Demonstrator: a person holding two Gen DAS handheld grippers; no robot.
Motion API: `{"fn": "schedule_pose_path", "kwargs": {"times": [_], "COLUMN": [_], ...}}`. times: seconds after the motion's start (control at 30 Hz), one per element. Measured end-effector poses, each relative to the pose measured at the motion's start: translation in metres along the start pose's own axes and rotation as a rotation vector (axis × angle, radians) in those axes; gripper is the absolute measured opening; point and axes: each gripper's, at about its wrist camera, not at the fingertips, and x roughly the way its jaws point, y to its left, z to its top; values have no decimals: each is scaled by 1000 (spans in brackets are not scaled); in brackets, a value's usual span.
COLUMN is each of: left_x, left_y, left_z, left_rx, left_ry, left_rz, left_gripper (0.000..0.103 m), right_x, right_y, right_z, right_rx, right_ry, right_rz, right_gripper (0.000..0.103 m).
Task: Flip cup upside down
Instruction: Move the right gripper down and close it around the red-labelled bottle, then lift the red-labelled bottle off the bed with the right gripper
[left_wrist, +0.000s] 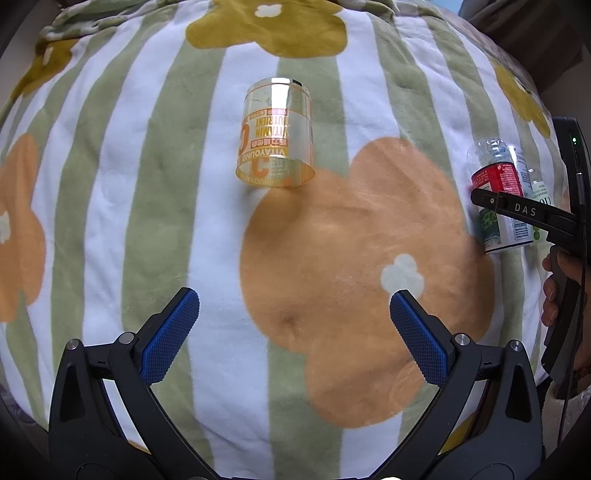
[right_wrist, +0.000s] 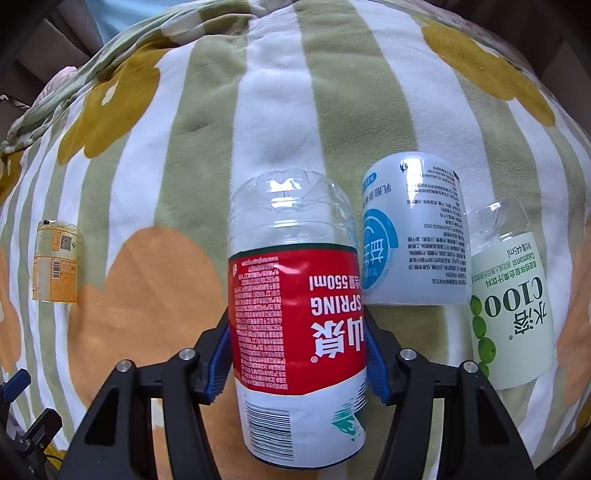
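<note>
A red-labelled clear cup (right_wrist: 295, 317), cut from a bottle, stands upside down on the blanket with its closed end up. My right gripper (right_wrist: 297, 354) is shut on the cup, its blue pads pressing both sides of the red label. In the left wrist view the same cup (left_wrist: 496, 177) and the right gripper's finger sit at the far right. An orange-printed clear cup (left_wrist: 275, 134) stands upside down ahead of my left gripper (left_wrist: 291, 336), which is open, empty and well short of it. The orange-printed cup also shows in the right wrist view (right_wrist: 55, 262).
A striped flower blanket (left_wrist: 332, 258) covers the surface. A pale blue cup (right_wrist: 415, 232) and a green-labelled cup (right_wrist: 511, 295) stand upside down just right of the red cup. The person's hand (left_wrist: 554, 291) holds the right gripper at the far right.
</note>
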Motion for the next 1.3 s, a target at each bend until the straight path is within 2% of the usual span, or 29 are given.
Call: {"fn": "schedule_pose_path", "kwargs": {"times": [0.23, 0.4, 0.63, 0.73, 1.0, 1.23, 1.27, 1.3], "left_x": [-10, -21, -28, -28, -29, -30, -32, -33], "left_y": [3, 12, 26, 31, 43, 39, 37, 34], "left_z": [-14, -37, -72, -81, -96, -100, -99, -98], "left_rx": [2, -23, -37, -38, -39, -19, -15, -9], "left_ry": [5, 17, 34, 40, 30, 22, 20, 18], "left_rz": [2, -4, 4, 16, 26, 9, 7, 4], "left_gripper": [103, 103, 103, 103, 103, 103, 103, 103], "right_x": [-42, -63, -52, -45, -30, -20, -20, -22], "right_y": [6, 13, 63, 73, 82, 86, 86, 85], "right_z": [-27, -78, -136, -163, -182, -192, -194, -196], "right_rx": [-13, -11, 3, -27, -6, 12, 19, 24], "right_ry": [-48, -47, 27, 47, 64, 91, 87, 81], "right_rz": [61, 120, 189, 166, 172, 170, 181, 183], "right_gripper": [56, 56, 56, 56, 56, 58, 62, 72]}}
